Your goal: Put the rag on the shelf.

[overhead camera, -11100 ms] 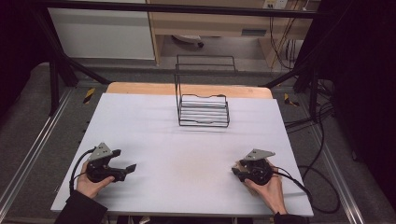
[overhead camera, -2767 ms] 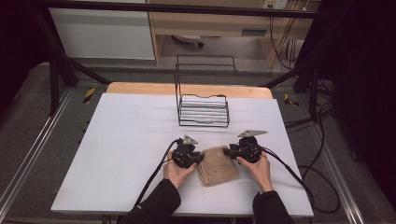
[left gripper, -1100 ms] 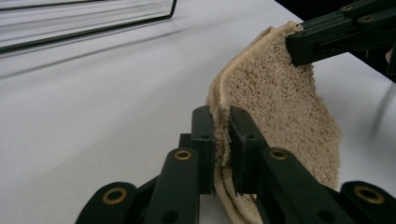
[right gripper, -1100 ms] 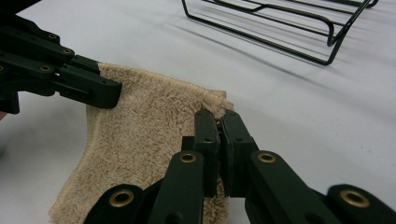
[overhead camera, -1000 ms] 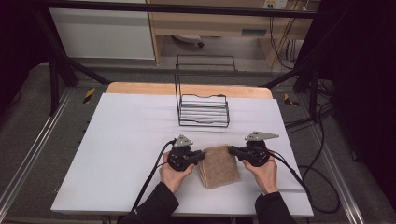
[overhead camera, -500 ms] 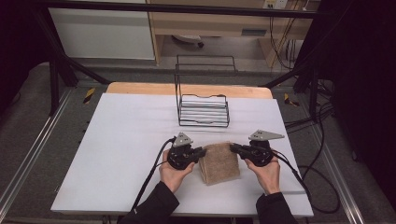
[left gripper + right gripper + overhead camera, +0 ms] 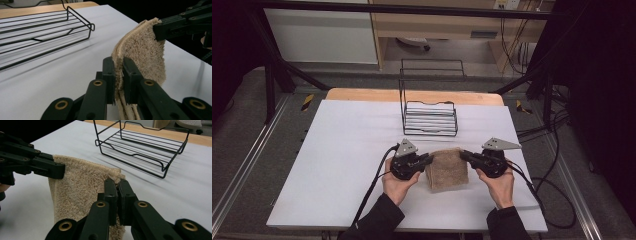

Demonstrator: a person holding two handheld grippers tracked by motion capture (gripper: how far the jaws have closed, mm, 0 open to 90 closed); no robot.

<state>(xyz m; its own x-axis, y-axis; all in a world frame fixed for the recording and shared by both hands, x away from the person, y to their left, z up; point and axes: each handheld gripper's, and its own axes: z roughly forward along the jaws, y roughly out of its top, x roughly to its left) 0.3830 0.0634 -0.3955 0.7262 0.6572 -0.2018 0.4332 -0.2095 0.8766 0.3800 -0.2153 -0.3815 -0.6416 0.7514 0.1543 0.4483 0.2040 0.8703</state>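
Observation:
A folded beige towel hangs between the two grippers near the table's front middle, its lower part trailing on the white tabletop. My left gripper is shut on the towel's upper left corner; in the left gripper view its jaws pinch the doubled edge of the towel. My right gripper is shut on the upper right corner, its jaws pressed together on the towel in the right gripper view. Each gripper view also shows the other gripper's jaws clamping the far corner.
A black wire rack stands behind the towel toward the table's far middle, also seen as the rack and the rack. The white table cover extends left and right of the hands. Cables trail off the front right.
Over the last second the towel has risen from lying flat to being held up by its top corners. The right gripper has shifted slightly to the right.

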